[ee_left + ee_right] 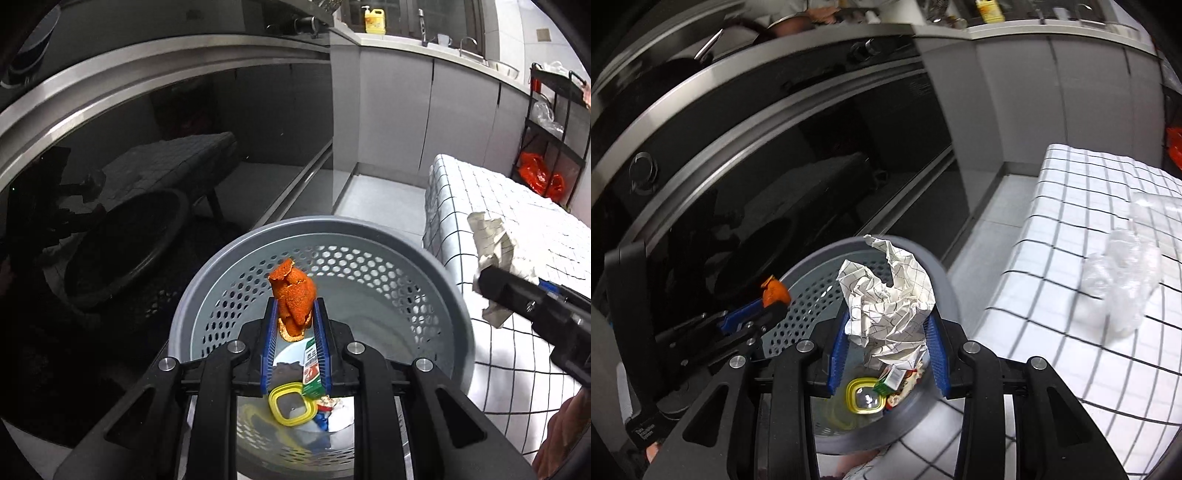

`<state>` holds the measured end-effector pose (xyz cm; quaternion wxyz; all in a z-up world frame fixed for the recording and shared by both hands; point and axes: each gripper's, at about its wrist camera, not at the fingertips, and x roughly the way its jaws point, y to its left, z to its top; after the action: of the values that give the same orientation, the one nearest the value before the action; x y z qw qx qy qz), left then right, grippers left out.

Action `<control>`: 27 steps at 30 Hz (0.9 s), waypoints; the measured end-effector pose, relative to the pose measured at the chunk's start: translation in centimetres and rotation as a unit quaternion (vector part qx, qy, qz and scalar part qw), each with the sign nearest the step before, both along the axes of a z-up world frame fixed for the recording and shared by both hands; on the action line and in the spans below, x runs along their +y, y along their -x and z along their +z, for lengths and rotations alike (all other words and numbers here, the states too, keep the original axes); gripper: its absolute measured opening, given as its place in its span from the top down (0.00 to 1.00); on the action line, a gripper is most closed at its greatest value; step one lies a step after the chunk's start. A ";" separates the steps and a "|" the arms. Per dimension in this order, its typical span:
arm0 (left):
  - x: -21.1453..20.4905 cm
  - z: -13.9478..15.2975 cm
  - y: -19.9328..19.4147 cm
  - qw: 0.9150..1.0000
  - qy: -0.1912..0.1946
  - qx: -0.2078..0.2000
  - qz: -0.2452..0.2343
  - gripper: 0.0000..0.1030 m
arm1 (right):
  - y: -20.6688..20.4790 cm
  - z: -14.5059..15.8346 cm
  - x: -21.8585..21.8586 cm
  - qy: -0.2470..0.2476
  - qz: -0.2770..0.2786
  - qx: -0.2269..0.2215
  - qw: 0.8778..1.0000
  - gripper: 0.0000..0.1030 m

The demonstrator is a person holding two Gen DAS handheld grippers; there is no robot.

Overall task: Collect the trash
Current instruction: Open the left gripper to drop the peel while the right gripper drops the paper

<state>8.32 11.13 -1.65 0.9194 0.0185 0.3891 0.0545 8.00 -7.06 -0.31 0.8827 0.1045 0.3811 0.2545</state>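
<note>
My left gripper [296,308] is shut on an orange peel [294,295] and holds it above the grey perforated trash basket [373,236]. My right gripper [888,325] is shut on a crumpled checked paper [890,295] over the basket's rim [938,273]. In the basket lie a yellow lid [290,406], a green carton [311,369] and other scraps. The left gripper with the peel also shows in the right wrist view [774,295], and the right gripper with its paper in the left wrist view [491,273].
A table with a white checked cloth [517,221] stands to the right of the basket. A clear crumpled plastic piece [1123,277] lies on it. A dark glass oven front [166,166] is on the left, a black rack with a red bag [539,173] at far right.
</note>
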 end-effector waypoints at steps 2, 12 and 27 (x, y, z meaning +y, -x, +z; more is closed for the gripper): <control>0.4 -0.2 -0.1 1.000 0.003 0.004 0.003 0.81 | -0.5 0.1 0.9 0.008 0.007 0.002 1.000 0.64; 1.5 -0.5 -0.3 1.000 0.013 0.017 0.010 0.80 | -0.9 -1.2 2.7 0.028 0.010 0.019 0.999 0.63; 1.8 -0.4 -0.3 1.000 0.019 0.017 0.015 0.68 | -0.5 -1.5 2.6 0.031 0.008 0.020 0.999 0.57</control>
<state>8.67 12.89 -2.02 0.9121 -0.0036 0.4055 0.0604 8.51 -4.47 -1.81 0.8757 0.0789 0.4072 0.2473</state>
